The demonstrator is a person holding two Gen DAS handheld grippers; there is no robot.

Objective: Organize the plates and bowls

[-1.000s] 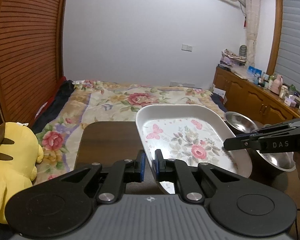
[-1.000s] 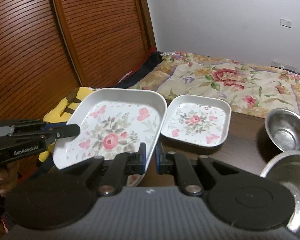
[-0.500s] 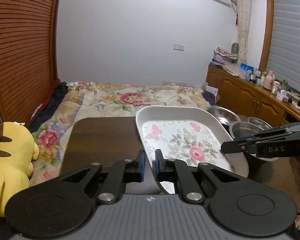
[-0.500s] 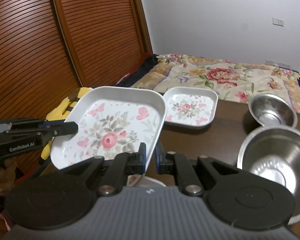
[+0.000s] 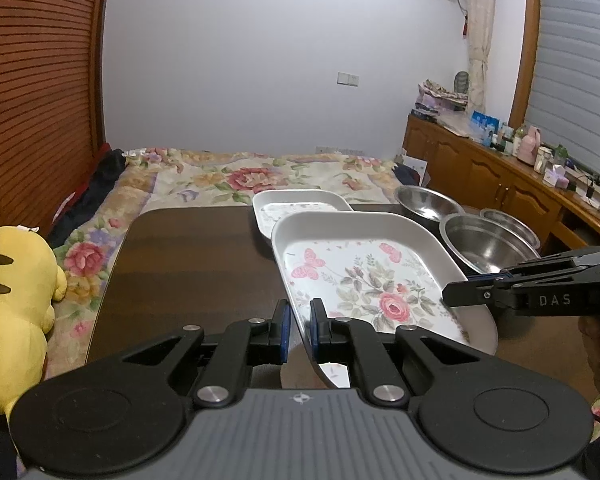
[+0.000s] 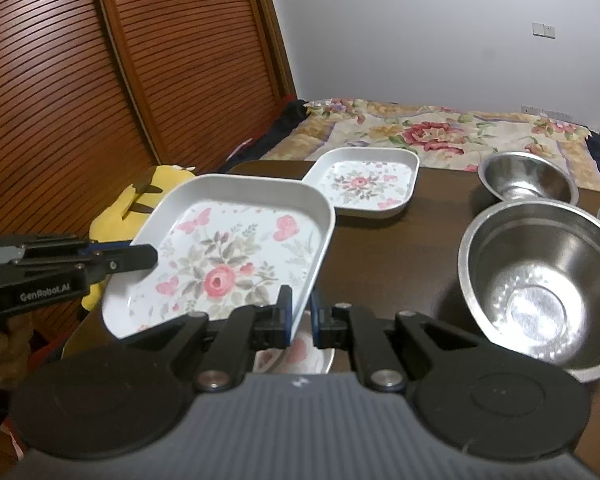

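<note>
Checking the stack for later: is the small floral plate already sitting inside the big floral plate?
No. The small plate rests alone on the table, beyond the big plate held up by both hand-held grippers.

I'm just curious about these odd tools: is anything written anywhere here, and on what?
"DAS": white letters on the side of the right gripper.
"GenRobot.AI": white letters on the side of the left gripper.
Boxes and bottles on the sideboard: any print is too small to read.
</note>
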